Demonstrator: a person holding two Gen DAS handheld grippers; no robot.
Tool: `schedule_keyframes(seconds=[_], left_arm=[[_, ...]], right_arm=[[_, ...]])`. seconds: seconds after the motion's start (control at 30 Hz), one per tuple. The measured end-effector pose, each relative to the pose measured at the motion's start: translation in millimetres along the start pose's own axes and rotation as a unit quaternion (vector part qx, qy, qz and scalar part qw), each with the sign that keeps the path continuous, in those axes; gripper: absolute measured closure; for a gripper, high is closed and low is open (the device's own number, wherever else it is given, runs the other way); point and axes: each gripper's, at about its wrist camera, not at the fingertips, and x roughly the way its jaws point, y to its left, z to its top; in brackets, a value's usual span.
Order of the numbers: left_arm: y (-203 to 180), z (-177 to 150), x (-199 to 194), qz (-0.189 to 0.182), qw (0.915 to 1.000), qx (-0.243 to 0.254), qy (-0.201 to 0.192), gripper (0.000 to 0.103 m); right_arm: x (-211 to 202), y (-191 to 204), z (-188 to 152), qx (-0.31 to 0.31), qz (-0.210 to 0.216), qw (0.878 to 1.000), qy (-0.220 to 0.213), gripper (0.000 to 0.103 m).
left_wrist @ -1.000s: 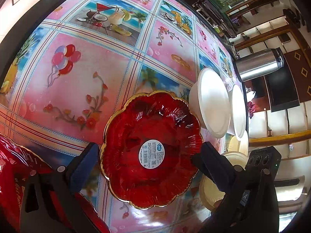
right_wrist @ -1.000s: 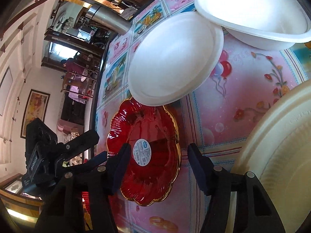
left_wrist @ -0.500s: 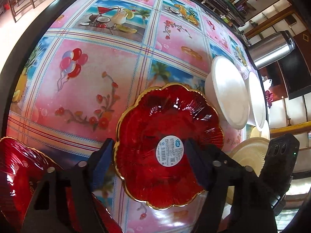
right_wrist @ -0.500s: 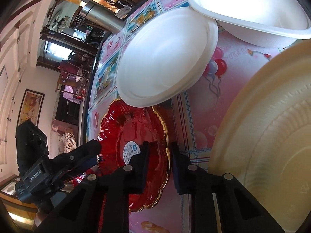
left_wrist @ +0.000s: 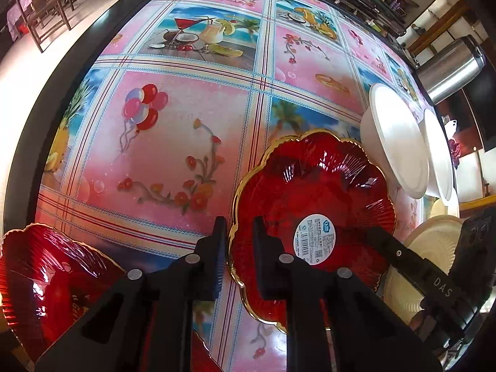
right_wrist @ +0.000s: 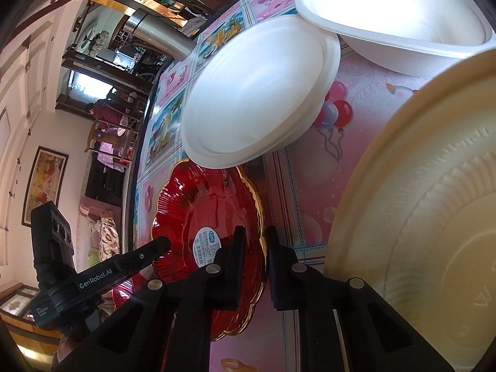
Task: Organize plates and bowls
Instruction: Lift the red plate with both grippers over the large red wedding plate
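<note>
Red scalloped plate (left_wrist: 313,198) with a gold rim lies on the tablecloth (left_wrist: 173,130), a round white barcode sticker (left_wrist: 314,239) near its middle. My left gripper (left_wrist: 238,248) has its jaws drawn in to a narrow gap with the plate's near-left rim between them; one finger sits outside the rim on the cloth side, the other over the red inside. Whether the pads actually press the rim, I cannot tell. My right gripper (right_wrist: 255,263) does likewise on the opposite edge of that plate (right_wrist: 210,232), jaws almost together astride the gold rim. From the left wrist view its black body (left_wrist: 434,279) reaches in from the right.

A second red plate (left_wrist: 46,279) sits at the lower left of the left view, apart from the first. Two white bowls (right_wrist: 257,93) (right_wrist: 393,9) stand beyond the held plate; the nearer one overhangs its far edge in the right view. A cream paper plate (right_wrist: 434,217) fills the right side of the right view, just beside my right gripper. A steel flask (left_wrist: 449,68) stands at the table's far edge.
</note>
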Motion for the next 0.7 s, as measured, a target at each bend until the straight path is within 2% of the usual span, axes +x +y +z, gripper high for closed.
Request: schedule_keyframes(seconds=[0.4, 0.7], left_arm=[[-15.6, -13.8, -4.0, 0.030, 0.9989, 0.027, -0.025, 0.090], [-35.3, -34.6, -24.1, 0.069, 0.9920, 0.054, -0.091, 0.093]], right_arm=[[-4.9, -7.3, 1.9, 0.015, 0.001, 1.000, -0.024, 0.092], [-4.8, -9.2, 4.6, 0.012, 0.003, 0.999, -0.037, 0.094]])
